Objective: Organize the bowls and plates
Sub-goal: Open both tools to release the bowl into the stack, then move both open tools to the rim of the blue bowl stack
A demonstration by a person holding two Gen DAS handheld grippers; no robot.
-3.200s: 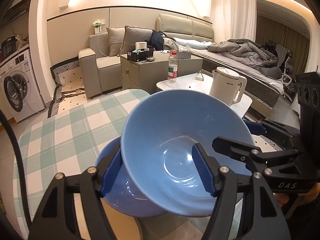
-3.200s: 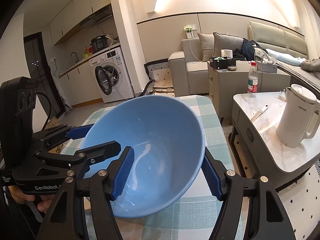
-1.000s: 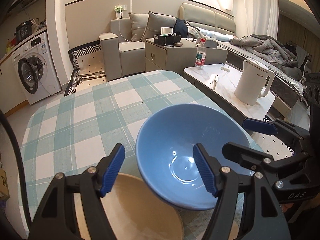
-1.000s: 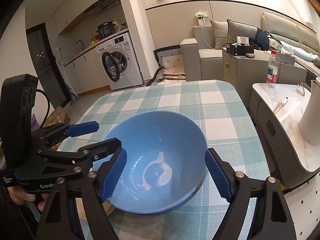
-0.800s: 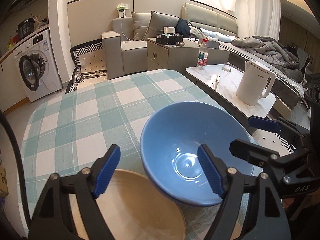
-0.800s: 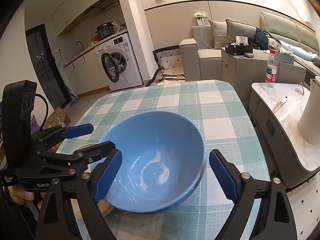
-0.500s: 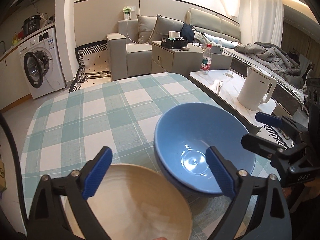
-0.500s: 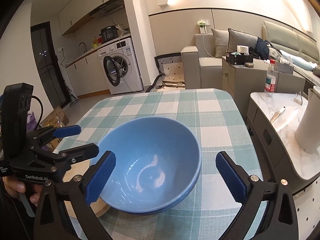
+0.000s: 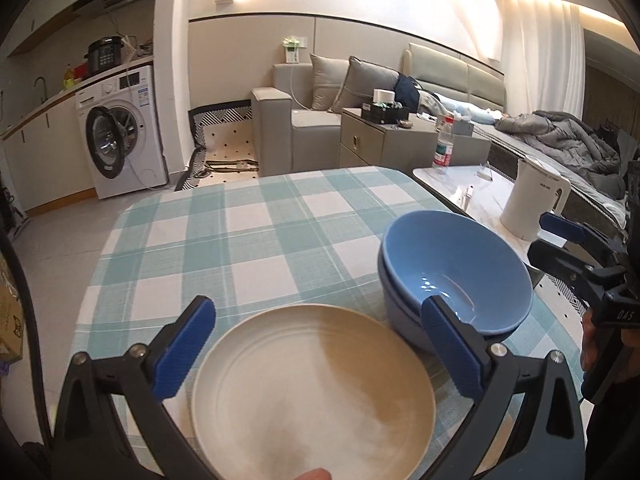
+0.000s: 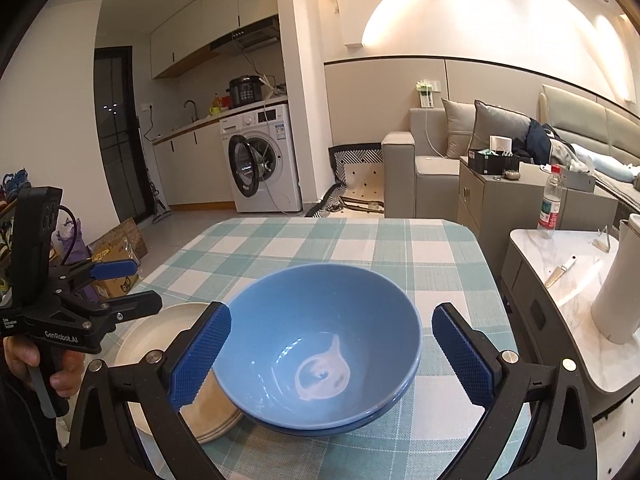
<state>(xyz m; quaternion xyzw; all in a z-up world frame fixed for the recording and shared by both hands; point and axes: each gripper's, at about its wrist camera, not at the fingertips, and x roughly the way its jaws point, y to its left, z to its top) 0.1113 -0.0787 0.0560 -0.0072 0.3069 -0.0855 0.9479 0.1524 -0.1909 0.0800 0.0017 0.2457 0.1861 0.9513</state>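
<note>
The left gripper [image 9: 320, 340] stands spread wide, its jaws having just been opening, and between its blue pads [image 9: 186, 350] there is only air above the cream round ceramic plate [image 9: 312, 392]; nothing is pinched. The right gripper [image 10: 330, 354] is just as wide, its jaws also having just opened, and its blue ridged pads [image 10: 460, 354] flank the upper glossy blue ceramic bowl [image 10: 320, 344] without pressing on it.

That bowl sits nested inside a second blue bowl [image 9: 404, 328], the pair resting on the teal-and-white checked tablecloth [image 9: 256, 236], just beside the plate. In the right wrist view the bowls' base seems to overlap the plate's rim, though I cannot tell whether they touch.

The risks, as I judge them: the left pad of the right gripper is close to the bowl's rim, so pulling away crookedly could clip it and tip or skid the stack. The stack stands near the table's right edge, with a white electric kettle [image 9: 534, 204] on the marble side table [image 9: 452, 182] beyond; a shove that way could send the bowls off the cloth. The plate lies at the near edge under the left gripper, so a low sweep could drag it over. A fingertip [image 9: 314, 474] shows at that view's bottom edge, near the plate's rim.
</note>
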